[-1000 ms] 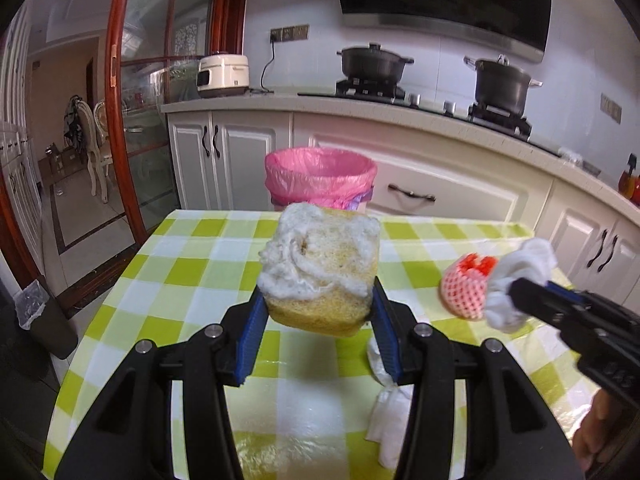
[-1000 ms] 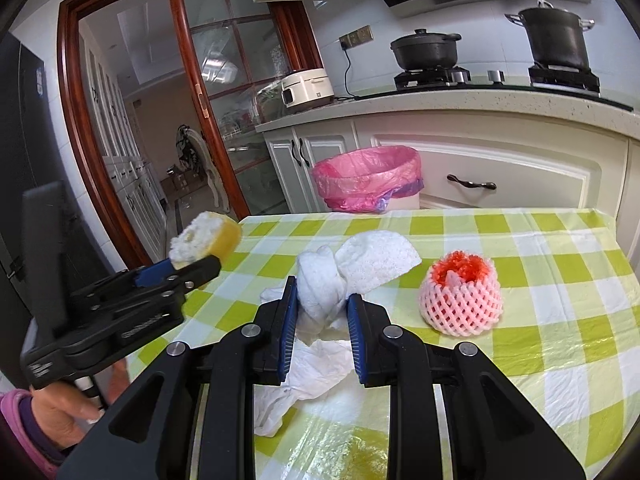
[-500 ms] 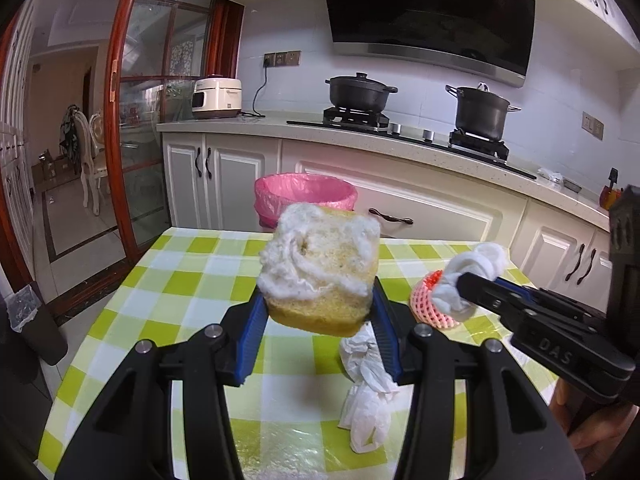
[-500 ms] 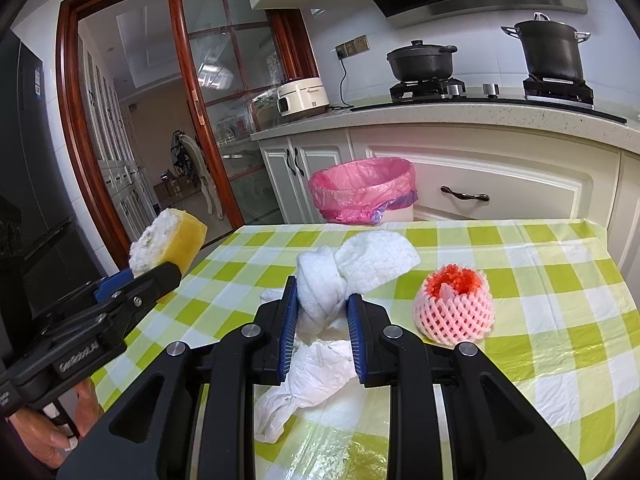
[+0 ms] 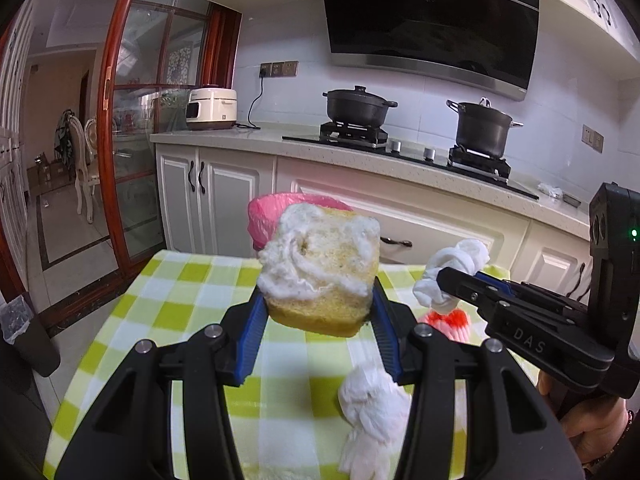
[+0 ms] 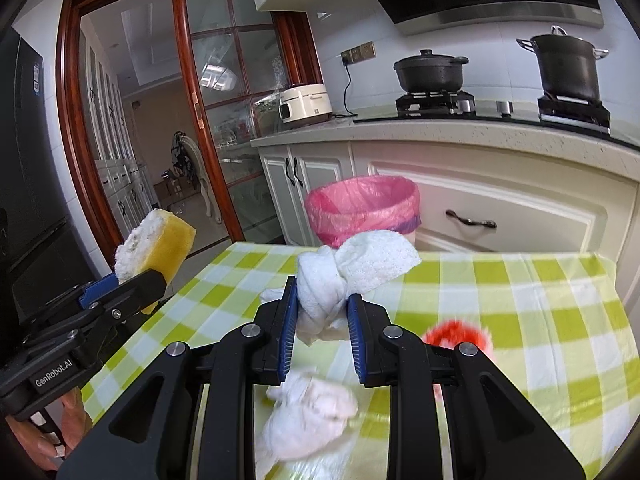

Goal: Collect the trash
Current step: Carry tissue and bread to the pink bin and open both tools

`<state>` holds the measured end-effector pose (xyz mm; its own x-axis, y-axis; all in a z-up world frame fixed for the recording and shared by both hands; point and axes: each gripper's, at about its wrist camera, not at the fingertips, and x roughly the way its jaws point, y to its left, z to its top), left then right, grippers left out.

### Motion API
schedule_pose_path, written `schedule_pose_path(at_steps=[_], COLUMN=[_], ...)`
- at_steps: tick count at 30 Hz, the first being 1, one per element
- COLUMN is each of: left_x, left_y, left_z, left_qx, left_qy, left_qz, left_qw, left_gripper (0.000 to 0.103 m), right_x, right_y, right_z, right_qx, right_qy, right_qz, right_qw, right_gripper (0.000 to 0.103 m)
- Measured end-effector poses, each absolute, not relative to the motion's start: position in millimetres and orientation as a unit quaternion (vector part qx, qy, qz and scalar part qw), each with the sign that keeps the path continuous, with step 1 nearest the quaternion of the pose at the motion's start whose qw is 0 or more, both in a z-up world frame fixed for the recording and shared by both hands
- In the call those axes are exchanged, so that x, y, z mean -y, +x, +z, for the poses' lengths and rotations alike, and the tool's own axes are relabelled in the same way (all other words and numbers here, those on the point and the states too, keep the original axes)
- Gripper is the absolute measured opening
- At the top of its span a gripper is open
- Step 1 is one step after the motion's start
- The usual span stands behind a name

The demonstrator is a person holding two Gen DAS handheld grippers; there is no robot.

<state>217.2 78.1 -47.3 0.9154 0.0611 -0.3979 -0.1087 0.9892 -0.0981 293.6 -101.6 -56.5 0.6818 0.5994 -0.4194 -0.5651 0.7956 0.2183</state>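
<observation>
The left gripper pinches a yellow sponge; the right gripper pinches a knotted white tissue. The tissue is soft and could slip out before the pink-lined bin at frame center. A second tissue lies on the table at lower center and could be forgotten.

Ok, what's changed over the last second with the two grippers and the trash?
Both grippers rose and moved toward the pink-lined bin. The left gripper still clamps the sponge; the right gripper still clamps the white rag. Nothing released; the crumpled tissue stays on the table.

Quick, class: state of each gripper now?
Left gripper: shut on the yellow sponge.
Right gripper: shut on the knotted white cloth.
</observation>
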Motion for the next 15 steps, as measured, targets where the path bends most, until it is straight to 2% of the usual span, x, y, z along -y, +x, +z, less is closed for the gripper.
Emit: schedule_pose_path(at_steps=[15], left_x=[-115], left_y=[307], left_z=[-35], left_qx=[-0.208], left_qy=[-0.052], left_qz=[0.054], left_qw=[0.975], left_gripper=[0.048], right_x=[83], right_y=[367], right_z=[-34], right_qx=[-0.226], right_qy=[0.009], right_qz=[0.329], right_qw=[0.917], right_gripper=[0.024])
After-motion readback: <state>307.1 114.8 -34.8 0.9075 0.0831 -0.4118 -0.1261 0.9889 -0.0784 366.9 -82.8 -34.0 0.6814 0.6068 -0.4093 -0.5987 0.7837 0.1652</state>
